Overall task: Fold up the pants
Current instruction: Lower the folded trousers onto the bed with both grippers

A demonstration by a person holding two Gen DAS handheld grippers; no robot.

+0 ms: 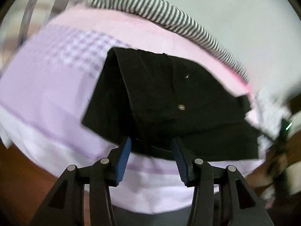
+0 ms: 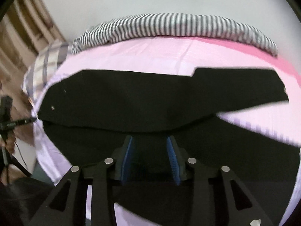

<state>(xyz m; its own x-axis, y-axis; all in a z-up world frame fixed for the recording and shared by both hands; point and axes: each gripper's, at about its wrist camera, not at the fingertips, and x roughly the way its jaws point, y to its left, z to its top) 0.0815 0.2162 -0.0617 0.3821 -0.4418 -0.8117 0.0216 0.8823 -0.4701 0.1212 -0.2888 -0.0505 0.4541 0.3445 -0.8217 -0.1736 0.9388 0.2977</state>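
Right, left wrist view first: the left gripper [image 1: 151, 151] has its blue pads [image 1: 124, 162] standing apart, nothing pinched between them, and the black pants [image 1: 169, 101] lie just ahead of the fingertips, folded over on the pale lilac sheet [image 1: 43, 98]. A fold edge of the pants sits right between and beyond the two fingers, though whether the tips touch the cloth is hard to say through the blur. Two small metal studs show on the dark fabric further out. Beyond the pants, at the far edge of the bed, a black-and-white striped cloth [image 1: 156, 9] is bunched in a long roll. Off to the right of the claw everything smears into streaks; something dark with a green light is there, but it cannot be made out. Now the right wrist view: the right gripper [image 2: 150, 154] also has its pads [image 2: 173, 160] parted, with pants [image 2: 150, 98] fabric spread under and ahead of them, not squeezed. The black cloth runs wide to both sides, and its lower part is cut off behind the claw's own arms. The striped cloth [image 2: 169, 26] lies far ahead again. To the left, a checked pillow [image 2: 47, 62] peeks in, and a dark stand with cables [image 2: 7, 120] is blurred and half out of frame.
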